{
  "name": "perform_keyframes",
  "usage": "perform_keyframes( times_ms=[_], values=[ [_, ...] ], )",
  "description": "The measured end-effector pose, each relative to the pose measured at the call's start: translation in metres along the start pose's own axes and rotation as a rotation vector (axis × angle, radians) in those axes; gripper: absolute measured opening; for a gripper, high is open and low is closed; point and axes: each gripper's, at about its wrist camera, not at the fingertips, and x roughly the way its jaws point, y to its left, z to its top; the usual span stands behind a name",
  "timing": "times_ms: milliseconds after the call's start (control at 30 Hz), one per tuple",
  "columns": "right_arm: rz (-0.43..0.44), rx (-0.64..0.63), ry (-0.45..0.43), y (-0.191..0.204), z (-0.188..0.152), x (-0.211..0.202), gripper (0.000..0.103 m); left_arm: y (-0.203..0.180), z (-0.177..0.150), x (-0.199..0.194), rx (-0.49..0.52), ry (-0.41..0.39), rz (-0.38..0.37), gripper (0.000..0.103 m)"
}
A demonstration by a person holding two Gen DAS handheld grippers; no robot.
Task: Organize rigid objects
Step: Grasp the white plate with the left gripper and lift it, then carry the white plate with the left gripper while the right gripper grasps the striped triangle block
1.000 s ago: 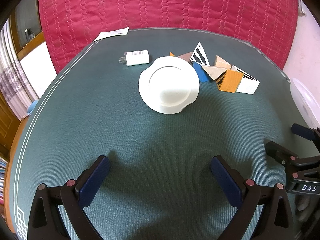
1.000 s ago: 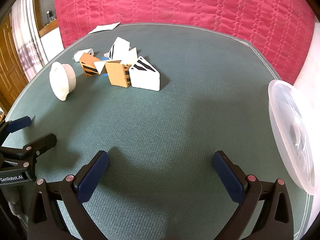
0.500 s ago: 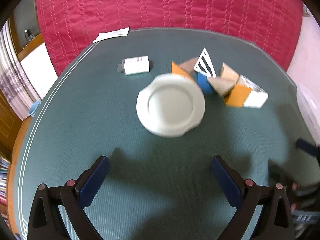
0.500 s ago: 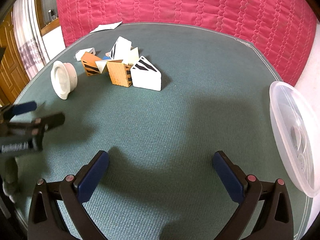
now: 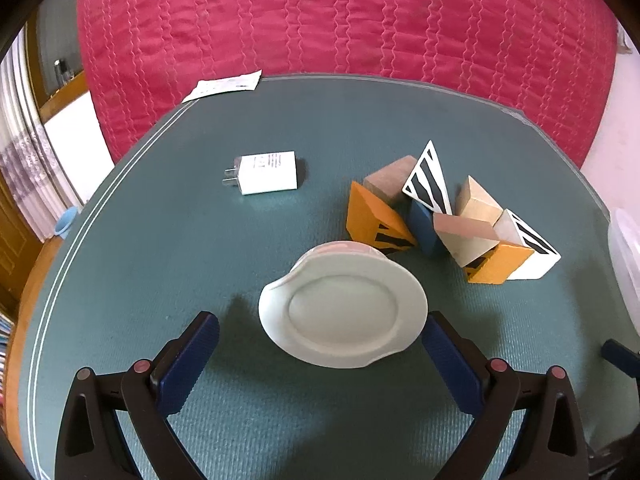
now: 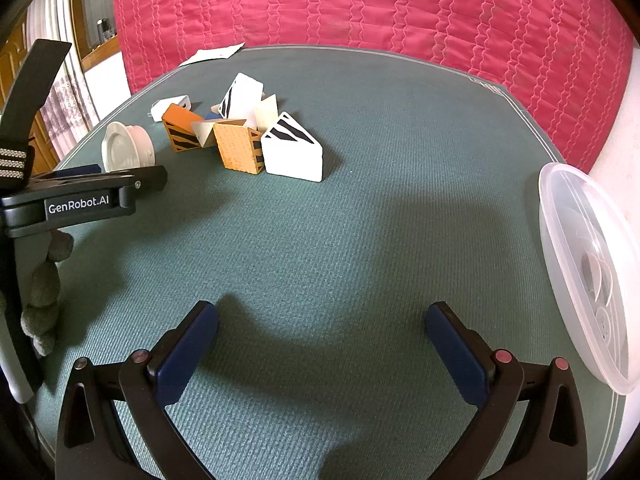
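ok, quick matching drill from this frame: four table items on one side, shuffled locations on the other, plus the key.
Items:
1. white dish
2. white charger
3. clear plastic lid
4. paper slip

Locations:
A. far table edge, by the red quilt
B. right table edge
C. just ahead of the open left gripper
D. alone, left of the block pile

Pairs: 1-C, 2-D, 3-B, 4-A

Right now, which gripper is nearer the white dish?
Left. The left gripper is open right at the white dish; the right gripper is open over bare mat, well away from it.
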Motion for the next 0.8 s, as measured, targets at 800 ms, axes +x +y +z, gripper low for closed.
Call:
perform_keyframes(
  times_ms=[800],
  values=[
    [0.086,0.023,-0.060,0.002,0.051,0.004,0.090,0.001,-0.009,-0.025,0.013,-0.125,-0.086,0.063]
  ],
)
